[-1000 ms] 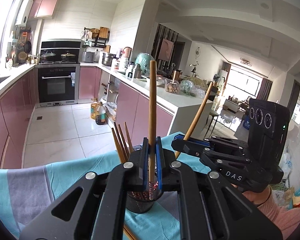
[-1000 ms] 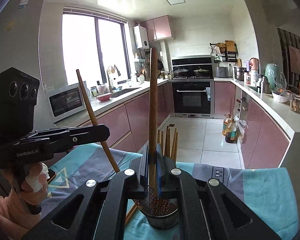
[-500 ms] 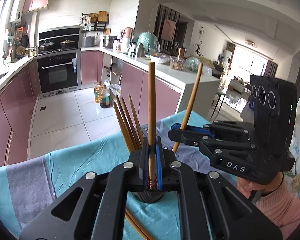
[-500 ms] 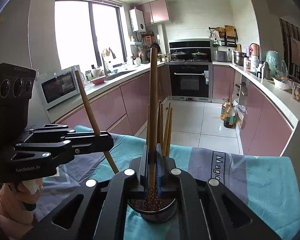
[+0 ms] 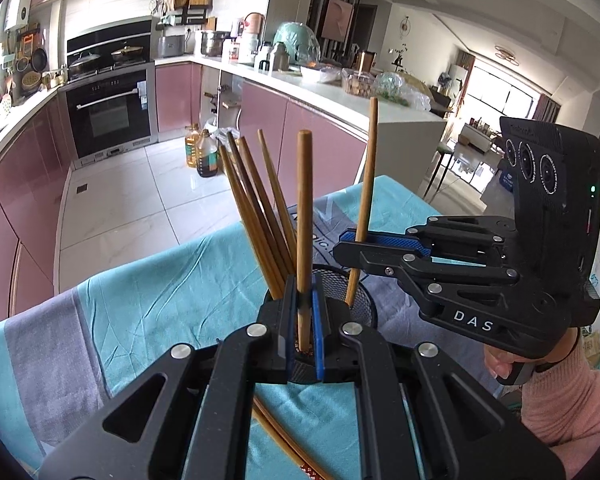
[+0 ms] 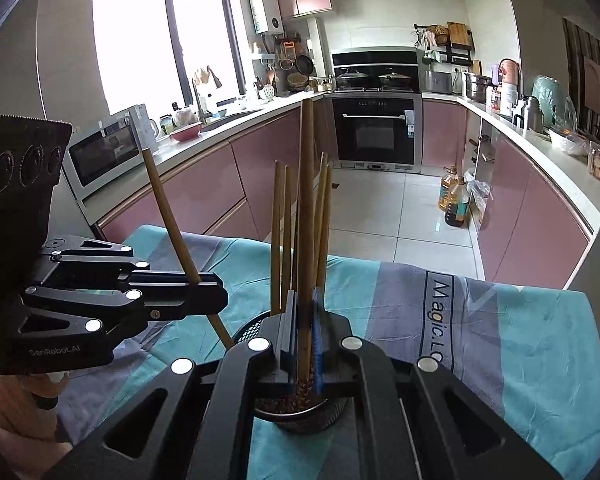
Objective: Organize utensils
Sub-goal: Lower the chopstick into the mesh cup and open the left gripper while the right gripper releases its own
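Chopsticks are what both claws carry. The left claw (image 5: 303, 336) is clamped on one wooden chopstick (image 5: 303, 216) that stands nearly upright, its patterned lower tip down at the mouth of the black mesh holder (image 5: 360, 300). The right claw (image 6: 303, 344) is clamped on another chopstick (image 6: 307, 208) the same way, upright, with its patterned tip inside the holder's rim. Seen from the left camera, the right claw comes in from the right side with its stick leaning a little, the lower end passing inside the mesh wall. Seen from the right camera, the left claw (image 6: 204, 292) reaches in from the left, its stick tilted and its lower end at the holder's edge.

A bundle of chopsticks (image 5: 256, 208) already stands in the holder, fanned and leaning away from the cameras. A loose pair (image 5: 284, 448) lies flat on the teal and grey cloth (image 5: 160, 288) over the tabletop, just beside the holder on the near side. A hand in a pink sleeve (image 5: 564, 400) grips the right tool. Behind all this, a kitchen with pink cabinets and a black oven (image 6: 376, 132).
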The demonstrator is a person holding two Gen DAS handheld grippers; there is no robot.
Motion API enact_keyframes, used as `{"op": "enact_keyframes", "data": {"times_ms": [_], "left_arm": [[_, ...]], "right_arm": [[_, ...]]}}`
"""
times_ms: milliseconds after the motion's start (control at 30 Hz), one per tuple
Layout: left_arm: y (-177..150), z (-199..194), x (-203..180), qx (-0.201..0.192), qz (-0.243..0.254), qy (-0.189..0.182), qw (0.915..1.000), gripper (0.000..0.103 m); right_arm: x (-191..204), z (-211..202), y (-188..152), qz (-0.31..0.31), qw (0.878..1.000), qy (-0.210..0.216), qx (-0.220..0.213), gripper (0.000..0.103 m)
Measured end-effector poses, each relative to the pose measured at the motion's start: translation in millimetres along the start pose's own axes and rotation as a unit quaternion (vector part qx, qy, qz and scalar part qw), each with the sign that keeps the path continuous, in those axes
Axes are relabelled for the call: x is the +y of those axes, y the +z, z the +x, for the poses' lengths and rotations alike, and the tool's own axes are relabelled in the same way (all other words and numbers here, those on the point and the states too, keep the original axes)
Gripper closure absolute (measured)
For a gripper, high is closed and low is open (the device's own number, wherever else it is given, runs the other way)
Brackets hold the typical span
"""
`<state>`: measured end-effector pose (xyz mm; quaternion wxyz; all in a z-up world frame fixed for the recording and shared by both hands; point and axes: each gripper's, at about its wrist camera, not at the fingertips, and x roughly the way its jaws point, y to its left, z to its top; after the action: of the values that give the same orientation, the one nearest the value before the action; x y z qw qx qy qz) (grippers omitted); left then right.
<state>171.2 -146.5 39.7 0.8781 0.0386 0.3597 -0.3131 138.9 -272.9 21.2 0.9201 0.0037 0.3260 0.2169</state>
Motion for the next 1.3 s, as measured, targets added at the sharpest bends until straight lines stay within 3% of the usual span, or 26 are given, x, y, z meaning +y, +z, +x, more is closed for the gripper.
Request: {"op": "enact_keyframes", "data": {"times_ms": [433, 667, 767, 900, 1067, 1200, 1233, 1300], "left_arm": [[9.9, 26.1, 11.8, 0.015, -0.015, 0.02, 0.9996, 0.095], [5.7, 26.7, 15.7, 0.005, -0.024, 0.034, 0.9991, 0.094], [1.7, 20.2, 15.4, -0.009, -0.026, 0.042, 0.9987, 0.087], [-6.1, 3.7, 17.6, -0.038, -0.027, 0.056, 0.9974, 0.08], [-24.4, -30.3, 13.9, -0.09, -0.02, 0.076, 0.9929, 0.064], [-50.1, -54.5, 11.2, -0.118, -0.014, 0.1, 0.9879, 0.044], [-57.6, -57.6, 10.7, -0.121, -0.013, 0.109, 0.9866, 0.035], [-72.3, -62.3, 10.3, -0.124, -0.015, 0.127, 0.984, 0.026]], "right_arm": [[-13.4, 19.2, -3.0, 0.03, 0.999, 0.001, 0.018, 0.096], [-20.6, 17.1, -3.0, 0.042, 0.999, 0.002, 0.013, 0.095], [-22.1, 13.4, -4.7, 0.047, 0.999, 0.004, 0.007, 0.095], [-19.1, 1.5, -9.5, 0.046, 0.999, 0.013, -0.008, 0.08], [-2.9, -25.9, -19.4, 0.028, 0.998, 0.042, -0.038, 0.071], [15.3, -40.4, -34.0, 0.011, 0.997, 0.067, -0.044, 0.067], [19.6, -40.9, -38.4, 0.007, 0.997, 0.072, -0.041, 0.066], [29.2, -38.5, -48.1, 0.0, 0.997, 0.078, -0.03, 0.057]]}}
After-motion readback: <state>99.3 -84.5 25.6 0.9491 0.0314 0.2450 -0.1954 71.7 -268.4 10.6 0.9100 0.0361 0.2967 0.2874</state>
